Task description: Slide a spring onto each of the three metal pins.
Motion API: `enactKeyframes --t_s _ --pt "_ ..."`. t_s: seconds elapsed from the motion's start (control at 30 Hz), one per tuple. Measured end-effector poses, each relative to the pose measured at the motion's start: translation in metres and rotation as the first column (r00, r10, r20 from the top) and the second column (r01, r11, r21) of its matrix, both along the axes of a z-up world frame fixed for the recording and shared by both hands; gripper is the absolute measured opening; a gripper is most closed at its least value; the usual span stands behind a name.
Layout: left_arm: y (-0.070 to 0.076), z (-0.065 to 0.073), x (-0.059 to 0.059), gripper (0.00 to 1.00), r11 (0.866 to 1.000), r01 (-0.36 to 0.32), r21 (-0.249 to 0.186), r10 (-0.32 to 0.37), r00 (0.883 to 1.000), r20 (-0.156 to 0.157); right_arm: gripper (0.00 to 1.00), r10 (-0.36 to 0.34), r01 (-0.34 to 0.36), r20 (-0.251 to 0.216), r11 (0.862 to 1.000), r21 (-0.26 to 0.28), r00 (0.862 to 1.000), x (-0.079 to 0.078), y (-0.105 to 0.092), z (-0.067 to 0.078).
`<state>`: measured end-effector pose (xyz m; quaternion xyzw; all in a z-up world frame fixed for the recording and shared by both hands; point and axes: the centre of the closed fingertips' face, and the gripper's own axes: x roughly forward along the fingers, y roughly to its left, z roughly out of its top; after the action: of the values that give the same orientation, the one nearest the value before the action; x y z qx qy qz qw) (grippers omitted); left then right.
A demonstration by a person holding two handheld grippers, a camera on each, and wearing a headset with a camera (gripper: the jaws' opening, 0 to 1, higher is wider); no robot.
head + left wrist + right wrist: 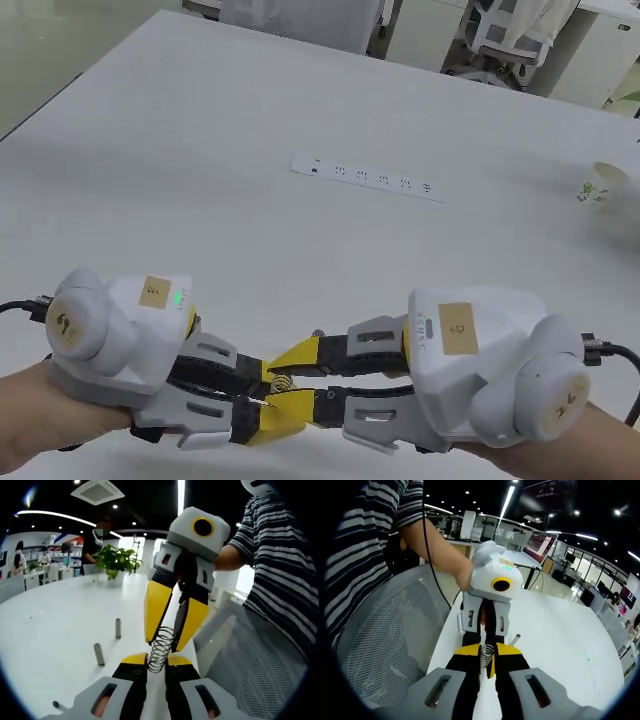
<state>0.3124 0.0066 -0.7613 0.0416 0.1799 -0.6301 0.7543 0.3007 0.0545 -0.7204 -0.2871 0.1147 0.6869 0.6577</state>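
The left gripper (156,659) and right gripper (488,651) both clench a small steel coil spring (161,650). It is probably light, squashy and flick-prone, so grip the end coils. Grey metal pins (118,628) stand at its ten o'clock.

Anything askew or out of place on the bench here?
Two short metal pins stand upright on the white table, but a third pin-like piece near them seems to lie flat; too near the view's edge to confirm. The coiled metal spring is slanted, pinched between the left gripper and right gripper.
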Motion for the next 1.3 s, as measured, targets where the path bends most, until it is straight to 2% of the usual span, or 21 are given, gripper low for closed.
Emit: enactKeyframes --t_s 0.4,0.83,0.87,1.07,1.3 --pt "0.004 -0.001 0.0 0.11 1.0 -0.029 -0.007 0.029 0.999 -0.024 0.07 -0.006 0.006 0.012 1.0 -0.002 1.0 0.002 0.0 0.001" --pt "0.019 -0.004 0.001 0.15 0.996 -0.092 -0.01 0.092 0.994 -0.063 0.07 -0.012 0.012 0.026 1.0 -0.012 1.0 0.006 -0.002 -0.002" --pt "0.02 -0.004 0.0 0.16 0.995 -0.099 -0.011 0.098 0.992 -0.074 0.07 -0.014 0.014 0.026 1.0 -0.012 1.0 0.007 -0.002 -0.002" --pt "0.029 -0.005 0.001 0.2 0.991 -0.133 -0.015 0.131 0.987 -0.095 0.07 -0.022 0.022 0.027 1.0 -0.016 0.999 0.009 -0.004 -0.004" --pt "0.039 -0.008 0.001 0.24 0.986 -0.169 -0.011 0.167 0.981 -0.101 0.07 -0.03 0.03 0.036 0.999 -0.018 0.999 0.012 -0.004 -0.005"
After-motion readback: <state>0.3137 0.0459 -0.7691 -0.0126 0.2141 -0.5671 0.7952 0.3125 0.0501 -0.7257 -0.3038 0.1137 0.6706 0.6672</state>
